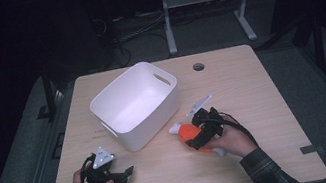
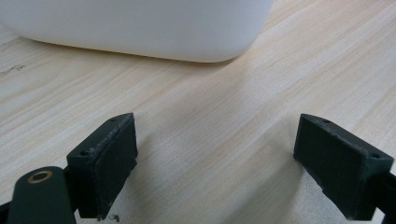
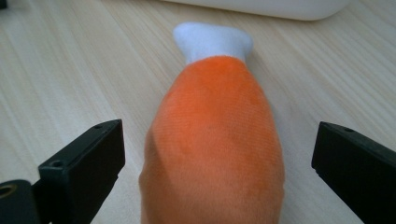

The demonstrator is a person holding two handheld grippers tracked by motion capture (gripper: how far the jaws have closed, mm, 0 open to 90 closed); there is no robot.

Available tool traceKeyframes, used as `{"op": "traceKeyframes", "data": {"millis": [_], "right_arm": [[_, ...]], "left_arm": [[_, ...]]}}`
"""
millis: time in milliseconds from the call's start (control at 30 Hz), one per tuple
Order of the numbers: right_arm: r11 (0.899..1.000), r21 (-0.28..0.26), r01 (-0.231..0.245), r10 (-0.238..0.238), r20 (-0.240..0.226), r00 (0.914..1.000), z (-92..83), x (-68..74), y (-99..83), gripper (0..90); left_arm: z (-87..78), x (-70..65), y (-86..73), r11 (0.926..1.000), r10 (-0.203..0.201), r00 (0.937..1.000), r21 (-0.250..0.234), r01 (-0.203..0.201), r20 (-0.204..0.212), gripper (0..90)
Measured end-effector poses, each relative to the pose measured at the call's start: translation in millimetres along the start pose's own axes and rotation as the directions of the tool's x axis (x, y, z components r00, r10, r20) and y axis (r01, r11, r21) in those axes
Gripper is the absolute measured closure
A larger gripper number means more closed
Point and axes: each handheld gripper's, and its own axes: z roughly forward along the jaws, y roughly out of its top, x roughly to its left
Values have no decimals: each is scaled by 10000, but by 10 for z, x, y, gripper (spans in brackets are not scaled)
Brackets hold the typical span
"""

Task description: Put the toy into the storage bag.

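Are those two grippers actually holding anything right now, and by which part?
Nothing is held. The right gripper stands open around the orange plush toy, pads clear of its sides. The left gripper is open over bare table.

- The high view looks forward and down from above my side of the table [image 1: 251, 86], taking in the whole top and the dark floor beyond its far edge.
- The left gripper view rides on my left gripper [image 2: 215, 158], low and close over the wood, facing the near wall of the white bin [image 2: 140, 28].
- The right gripper view rides on my right gripper [image 3: 217, 163], very close to the orange plush toy [image 3: 215, 149], looking along it toward the bin.
- Shared ground: the bin [image 1: 135, 104] and tabletop appear in all three; the toy [image 1: 189, 131] in the high and right gripper views.
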Motion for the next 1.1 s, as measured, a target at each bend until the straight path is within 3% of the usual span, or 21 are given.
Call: {"op": "traceKeyframes", "data": {"millis": [500, 900, 1100], "right_arm": [[9977, 679, 15, -21, 82, 10000, 213, 27, -83, 16], [9961, 882, 28, -35, 74, 10000, 268, 31, -127, 18], [9962, 871, 50, -49, -13, 10000, 250, 30, -138, 107]], "left_arm": [[0, 0, 0, 10000, 0, 10000, -2, 0, -1, 126], [0, 0, 0, 10000, 2, 10000, 1, -2, 0, 126], [0, 0, 0, 10000, 2, 10000, 5, -2, 0, 126]]}}
